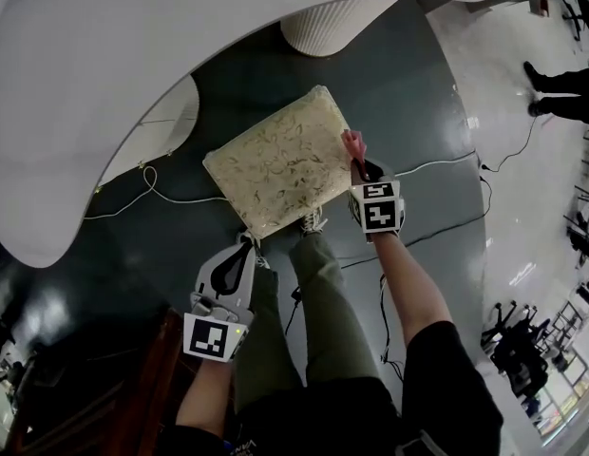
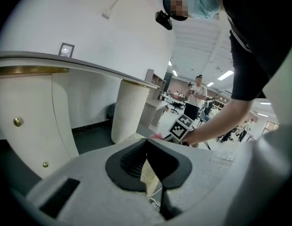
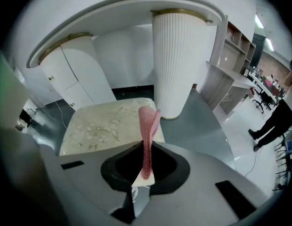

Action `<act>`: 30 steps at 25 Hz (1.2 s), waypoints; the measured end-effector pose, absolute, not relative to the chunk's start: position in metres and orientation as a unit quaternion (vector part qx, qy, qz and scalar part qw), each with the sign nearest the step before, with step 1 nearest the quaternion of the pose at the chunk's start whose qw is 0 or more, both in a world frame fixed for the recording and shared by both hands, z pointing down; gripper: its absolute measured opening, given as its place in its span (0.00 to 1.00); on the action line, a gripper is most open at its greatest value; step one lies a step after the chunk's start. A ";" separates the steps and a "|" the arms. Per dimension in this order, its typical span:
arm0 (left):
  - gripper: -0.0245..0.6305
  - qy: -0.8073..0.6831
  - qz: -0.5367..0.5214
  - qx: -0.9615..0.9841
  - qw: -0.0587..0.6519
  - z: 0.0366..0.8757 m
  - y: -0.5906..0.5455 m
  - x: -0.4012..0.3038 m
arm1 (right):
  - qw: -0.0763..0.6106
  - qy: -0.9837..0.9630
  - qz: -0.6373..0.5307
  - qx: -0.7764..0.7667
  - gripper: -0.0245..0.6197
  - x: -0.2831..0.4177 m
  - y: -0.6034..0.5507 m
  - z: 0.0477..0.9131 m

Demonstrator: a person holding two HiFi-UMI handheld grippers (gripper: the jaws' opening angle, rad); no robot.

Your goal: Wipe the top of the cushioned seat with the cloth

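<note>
Because it looks thin, limp and light, the pink, finely textured cloth (image 3: 147,140) will likely bunch and drag unless pressed flat, so a pinch along one edge suits it. The right hand-held gripper (image 3: 146,169) is clenched on it that way, the cloth standing up from the jaws at the right edge of the cushioned seat (image 1: 275,164). That seat is a square padded block, cream with mottled markings, probably soft and yielding, resting on the dark floor (image 1: 408,93). The left hand-held gripper (image 1: 245,245) has its jaws drawn together at the seat's near corner; whether they nip it is unclear. A white ribbed column (image 1: 332,22) and a curved white table (image 1: 133,46) stand beyond.
</note>
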State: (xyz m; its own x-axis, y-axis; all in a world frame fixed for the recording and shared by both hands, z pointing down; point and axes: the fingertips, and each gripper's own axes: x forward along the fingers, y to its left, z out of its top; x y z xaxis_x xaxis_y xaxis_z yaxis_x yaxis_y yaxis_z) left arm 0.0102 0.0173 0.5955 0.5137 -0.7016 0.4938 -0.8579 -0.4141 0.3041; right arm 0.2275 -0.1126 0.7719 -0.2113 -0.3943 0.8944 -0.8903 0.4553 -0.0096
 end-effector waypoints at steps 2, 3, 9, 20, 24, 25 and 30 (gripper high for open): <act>0.07 -0.471 0.146 0.830 0.260 0.592 0.022 0.001 | 0.432 -0.745 0.280 0.423 0.08 0.195 -0.092 0.765; 0.07 -0.471 0.146 0.831 0.257 0.590 0.024 -0.004 | 0.425 -0.754 0.283 0.413 0.08 0.177 -0.079 0.762; 0.07 -0.461 0.151 0.838 0.250 0.586 0.045 -0.031 | 0.394 -0.783 0.331 0.349 0.08 0.066 0.010 0.764; 0.07 -0.454 0.160 0.845 0.235 0.585 0.067 -0.063 | 0.448 -0.809 0.302 0.230 0.08 -0.019 0.100 0.793; 0.06 -0.450 0.159 0.846 0.238 0.586 0.068 -0.058 | 0.469 -0.794 0.297 0.249 0.08 0.009 0.093 0.804; 0.07 -0.450 0.159 0.846 0.238 0.586 0.067 -0.055 | 0.472 -0.790 0.297 0.256 0.08 0.020 0.089 0.806; 0.07 -0.446 0.159 0.847 0.242 0.586 0.058 -0.034 | 0.486 -0.766 0.293 0.301 0.08 0.088 0.056 0.809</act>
